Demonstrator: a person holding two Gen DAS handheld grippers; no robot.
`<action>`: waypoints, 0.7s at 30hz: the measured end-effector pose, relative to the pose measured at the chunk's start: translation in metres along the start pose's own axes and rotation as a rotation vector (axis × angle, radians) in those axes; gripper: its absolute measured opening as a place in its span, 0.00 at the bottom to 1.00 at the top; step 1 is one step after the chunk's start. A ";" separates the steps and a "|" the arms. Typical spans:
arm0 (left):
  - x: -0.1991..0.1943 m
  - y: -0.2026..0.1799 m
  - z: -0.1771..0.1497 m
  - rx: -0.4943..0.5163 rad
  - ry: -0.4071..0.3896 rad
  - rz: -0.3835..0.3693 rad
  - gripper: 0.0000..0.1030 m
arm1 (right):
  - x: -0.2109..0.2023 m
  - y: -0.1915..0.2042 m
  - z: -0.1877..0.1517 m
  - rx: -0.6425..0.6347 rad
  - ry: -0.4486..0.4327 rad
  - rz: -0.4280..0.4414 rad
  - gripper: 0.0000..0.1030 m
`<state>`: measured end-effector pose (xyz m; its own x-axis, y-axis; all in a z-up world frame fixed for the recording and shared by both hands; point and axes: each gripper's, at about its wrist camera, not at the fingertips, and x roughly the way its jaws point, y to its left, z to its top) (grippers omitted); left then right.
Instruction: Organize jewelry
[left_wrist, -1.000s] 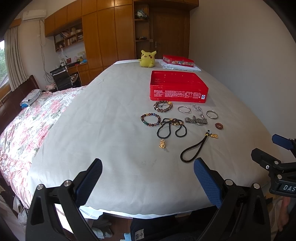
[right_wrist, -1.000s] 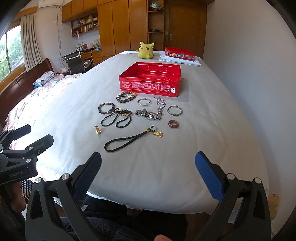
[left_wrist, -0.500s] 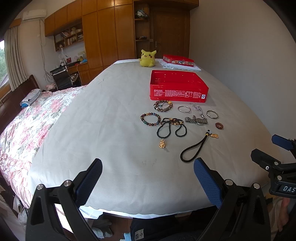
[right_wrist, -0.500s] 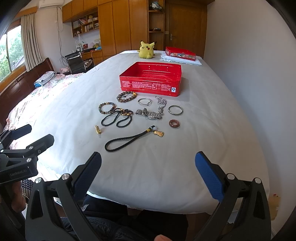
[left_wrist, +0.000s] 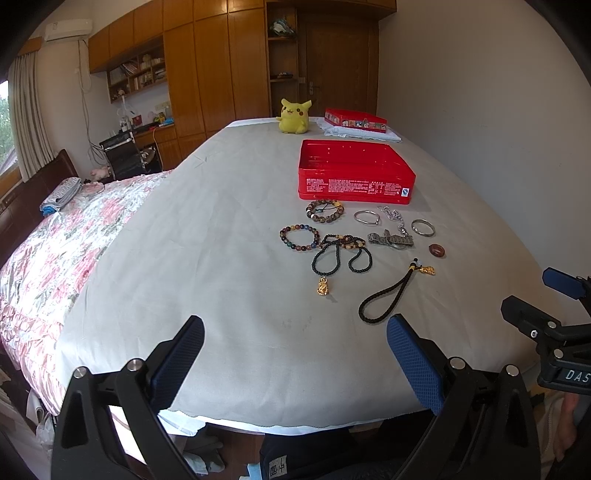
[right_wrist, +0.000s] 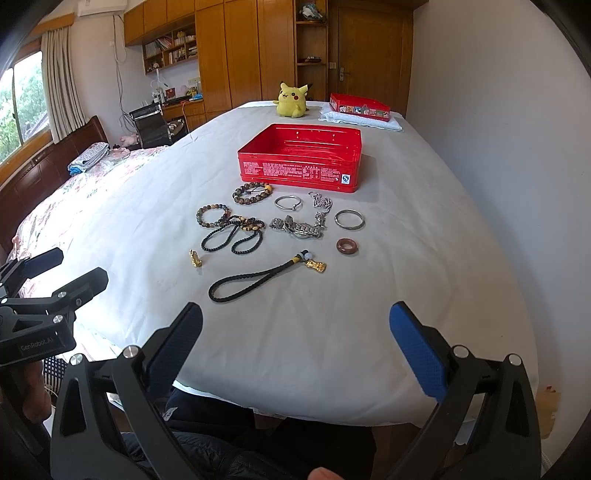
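Left wrist view: the left gripper (left_wrist: 295, 354) hovers over the near edge of the white sheet (left_wrist: 221, 258), jaws spread wide and holding nothing. The right gripper (right_wrist: 295, 339) hangs just beside it, equally wide and empty. Bare sheet lies between both and the jewelry (right_wrist: 273, 225), which sits loosely clustered in front of the open red tin (right_wrist: 299, 173). Nearest is a black braided cord (right_wrist: 255, 282) with a gold charm. A plush toy (right_wrist: 292, 99) and a second red box (right_wrist: 360, 106) stand at the far edge, well apart.
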<state>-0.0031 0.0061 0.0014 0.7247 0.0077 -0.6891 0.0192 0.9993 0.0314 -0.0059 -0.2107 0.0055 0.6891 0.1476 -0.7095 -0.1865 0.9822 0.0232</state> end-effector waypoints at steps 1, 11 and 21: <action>0.000 -0.001 0.000 0.001 0.000 -0.001 0.96 | 0.000 0.000 0.000 -0.002 0.000 -0.001 0.97; -0.001 -0.005 0.000 0.006 0.003 -0.005 0.96 | 0.000 0.000 0.000 -0.001 0.001 -0.002 0.97; 0.001 -0.005 0.002 0.011 0.012 -0.015 0.96 | 0.002 -0.002 0.001 -0.012 0.001 0.006 0.97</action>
<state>-0.0010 0.0007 0.0016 0.7160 -0.0072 -0.6980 0.0380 0.9989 0.0287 -0.0036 -0.2119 0.0043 0.6870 0.1534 -0.7103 -0.1989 0.9798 0.0192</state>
